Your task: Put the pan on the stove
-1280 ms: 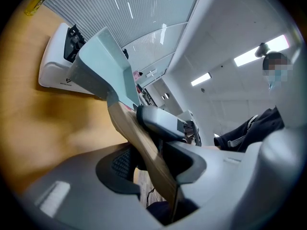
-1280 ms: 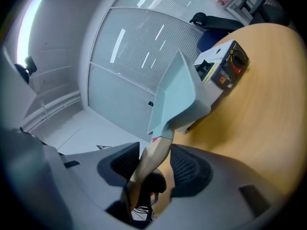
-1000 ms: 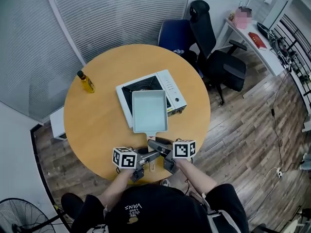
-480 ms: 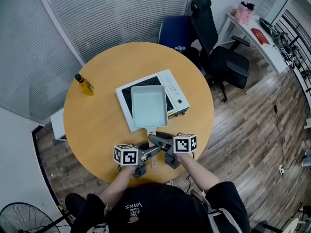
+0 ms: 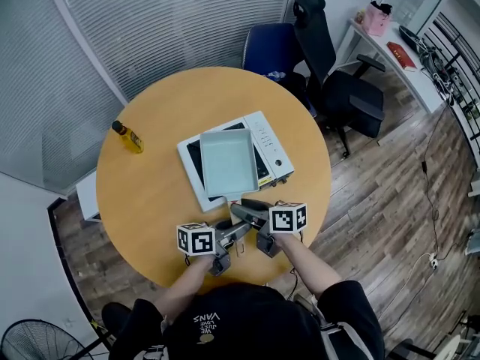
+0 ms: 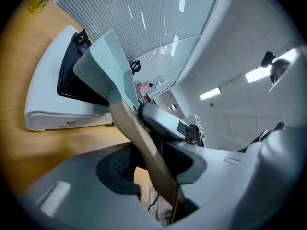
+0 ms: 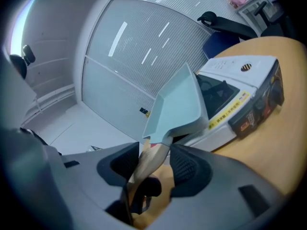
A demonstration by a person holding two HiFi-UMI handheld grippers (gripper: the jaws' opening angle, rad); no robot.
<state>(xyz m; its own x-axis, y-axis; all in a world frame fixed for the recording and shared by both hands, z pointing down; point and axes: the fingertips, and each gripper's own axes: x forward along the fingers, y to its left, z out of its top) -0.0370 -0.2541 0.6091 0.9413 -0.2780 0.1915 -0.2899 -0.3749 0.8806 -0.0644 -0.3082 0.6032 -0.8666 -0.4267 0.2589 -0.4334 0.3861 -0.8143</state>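
A pale blue rectangular pan [image 5: 229, 162] with a wooden handle [image 5: 235, 214] sits tilted over the white portable stove [image 5: 268, 142] in the middle of the round table. My left gripper [image 5: 234, 232] is shut on the handle [image 6: 144, 147] from the left. The right gripper [image 5: 246, 210] is shut on the same handle [image 7: 146, 169] closer to the pan. The left gripper view shows the pan [image 6: 108, 66] slanting above the stove [image 6: 48, 107]. In the right gripper view the pan [image 7: 180, 104] covers the stove's [image 7: 242, 92] burner. Whether the pan touches the stove I cannot tell.
A small oil bottle [image 5: 127, 137] stands on the wooden table [image 5: 142, 193] at the far left. A blue chair [image 5: 274, 51] and a black office chair [image 5: 334, 73] stand behind the table. A white desk [image 5: 397, 51] is at the upper right, a fan [image 5: 30, 340] at the lower left.
The pan and both grippers have edged slightly away from me, so the pan lies a little farther over the stove. Both grips on the handle are unchanged.
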